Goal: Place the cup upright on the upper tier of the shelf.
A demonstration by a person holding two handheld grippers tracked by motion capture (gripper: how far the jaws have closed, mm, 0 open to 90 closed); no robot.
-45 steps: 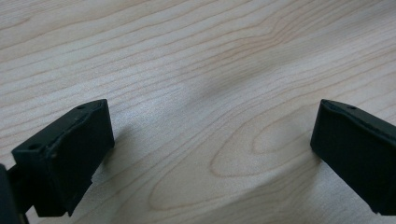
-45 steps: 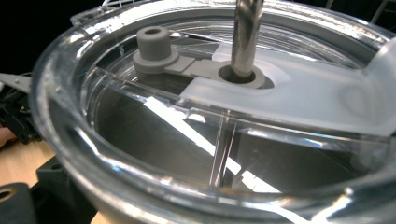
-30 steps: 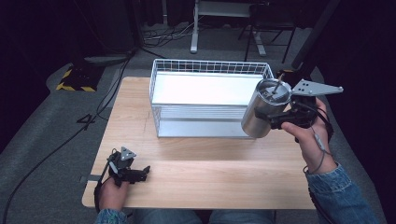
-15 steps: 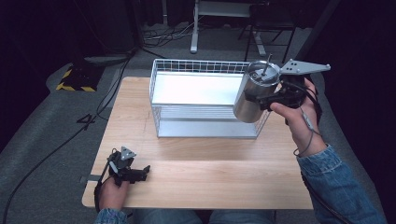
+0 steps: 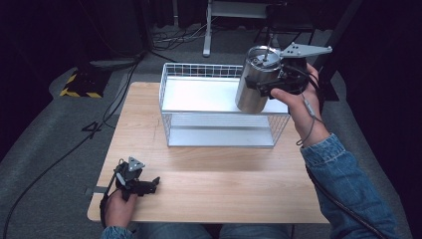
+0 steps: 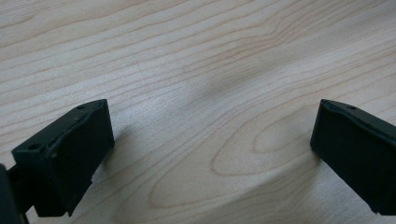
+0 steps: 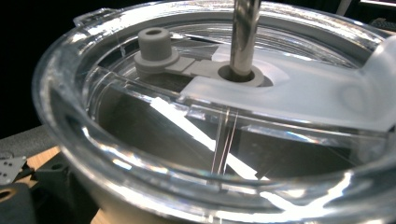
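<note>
The right gripper held a steel tumbler in its jaws above the right end of the wire basket. Near the basket, the left gripper rested on the bench, jaws wide apart.

I count one wooden desk. One white wire basket stands on it. I count one steel tumbler, fitted with one clear lid and one metal straw. I count two hand-held grippers: the left hand-held gripper and the right hand-held gripper.
</note>
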